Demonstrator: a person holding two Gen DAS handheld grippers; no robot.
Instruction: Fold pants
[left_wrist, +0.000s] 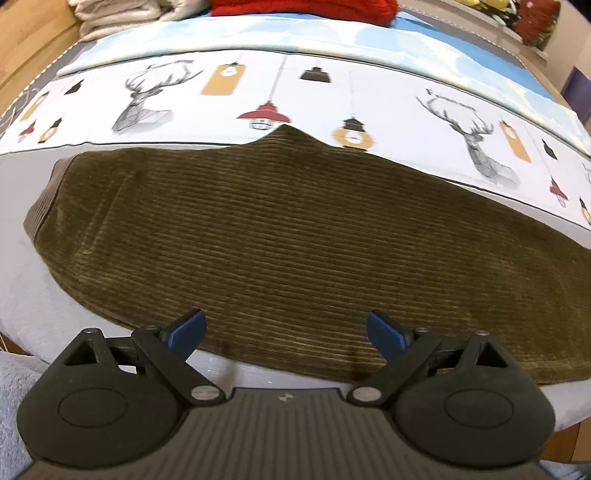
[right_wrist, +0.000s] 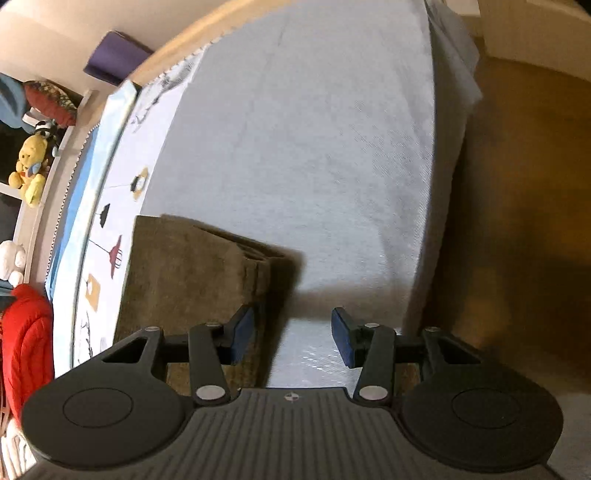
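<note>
Pants (left_wrist: 266, 236) of olive-brown corduroy lie flat on the bed (right_wrist: 314, 155), spread sideways across most of the left wrist view, their ribs running left to right. One small peak of cloth pokes up along the far edge, onto the patterned sheet (left_wrist: 207, 99) with its deer heads and hanging lamps. The near edge of the pants runs just past the tips of the left claw (left_wrist: 286, 330), which hangs above that hem with its blue pads (left_wrist: 188, 328) spread wide and nothing between them; the cloth lies below and beyond the gap, not pinched.

In the right wrist view the same pants (right_wrist: 192, 280) show as a folded stack with several layered edges at its right end, lying on the plain pale cover of the bed. The right claw (right_wrist: 291, 334) stands over that end of the stack: its left pad (right_wrist: 242, 334) sits above the brown cloth, its right pad (right_wrist: 341, 336) above the bare cover, and the edge of the stack falls in the gap between them. The jaws stand apart and grip nothing; whether the left pad touches the cloth I cannot tell.

Beyond the patterned sheet lies a light blue sheet (left_wrist: 332, 33), with a red knitted thing (left_wrist: 303, 9) at the far side of the bed. A yellow soft toy (right_wrist: 31, 166) sits on a shelf beside the bed.
</note>
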